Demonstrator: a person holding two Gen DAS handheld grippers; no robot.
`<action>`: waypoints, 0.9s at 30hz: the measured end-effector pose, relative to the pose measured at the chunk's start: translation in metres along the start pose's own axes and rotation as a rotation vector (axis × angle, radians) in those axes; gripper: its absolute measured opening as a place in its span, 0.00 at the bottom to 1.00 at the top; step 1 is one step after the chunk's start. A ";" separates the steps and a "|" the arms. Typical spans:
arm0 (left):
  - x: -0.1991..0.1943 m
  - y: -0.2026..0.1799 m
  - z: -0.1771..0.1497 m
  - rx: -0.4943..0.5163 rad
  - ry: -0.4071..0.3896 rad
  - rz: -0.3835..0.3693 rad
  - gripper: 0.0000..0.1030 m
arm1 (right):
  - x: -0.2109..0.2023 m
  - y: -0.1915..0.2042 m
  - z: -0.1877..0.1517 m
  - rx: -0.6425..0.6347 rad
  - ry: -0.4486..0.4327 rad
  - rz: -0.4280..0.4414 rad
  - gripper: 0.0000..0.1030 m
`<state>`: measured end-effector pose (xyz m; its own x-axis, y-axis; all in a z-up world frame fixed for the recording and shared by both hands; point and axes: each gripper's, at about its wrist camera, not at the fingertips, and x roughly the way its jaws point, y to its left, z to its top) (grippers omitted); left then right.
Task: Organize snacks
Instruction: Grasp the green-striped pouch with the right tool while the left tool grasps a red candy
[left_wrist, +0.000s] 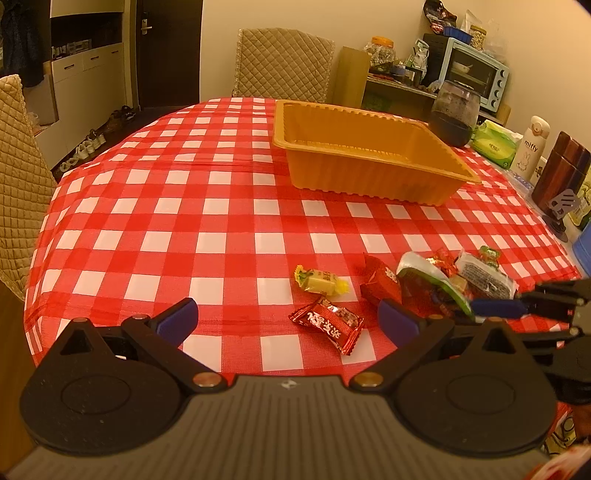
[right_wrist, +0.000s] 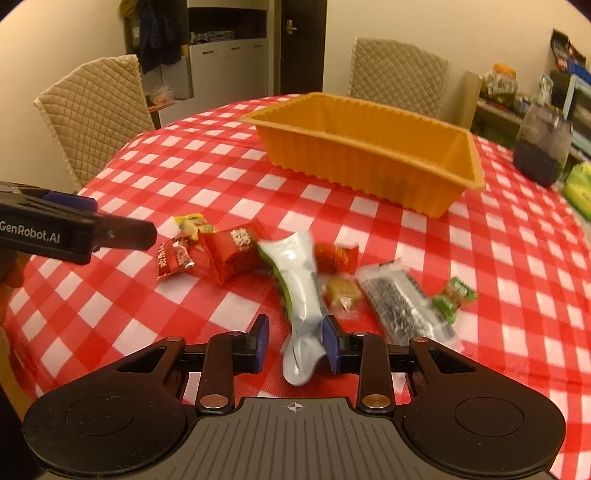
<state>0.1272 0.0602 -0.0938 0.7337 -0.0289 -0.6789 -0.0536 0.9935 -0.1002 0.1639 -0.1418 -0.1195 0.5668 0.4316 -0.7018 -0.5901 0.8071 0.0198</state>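
Spread wide above the red-and-white checked tablecloth (left_wrist: 207, 206), the left gripper (left_wrist: 288, 317) is seen holding nothing, with a red foil-wrapped candy (left_wrist: 327, 324) lying between its fingers. The right gripper (right_wrist: 295, 341) is parted around the silver end of a green-edged snack pouch (right_wrist: 301, 295), only its right pad touching. The ribbed orange plastic tray (left_wrist: 369, 162) is set farther back, apart from the scattered snacks.
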 end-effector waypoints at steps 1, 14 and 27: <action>0.001 -0.001 0.000 0.003 0.001 0.000 1.00 | 0.001 0.000 0.001 -0.003 -0.009 -0.011 0.33; 0.008 -0.002 -0.002 0.004 0.016 -0.004 1.00 | 0.023 0.009 0.010 -0.098 -0.011 -0.036 0.33; 0.011 -0.004 -0.004 0.026 0.023 -0.026 0.99 | 0.022 -0.001 0.013 0.009 0.012 -0.004 0.23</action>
<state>0.1323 0.0555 -0.1036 0.7191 -0.0567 -0.6926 -0.0171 0.9949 -0.0992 0.1839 -0.1276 -0.1260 0.5621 0.4237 -0.7103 -0.5828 0.8123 0.0233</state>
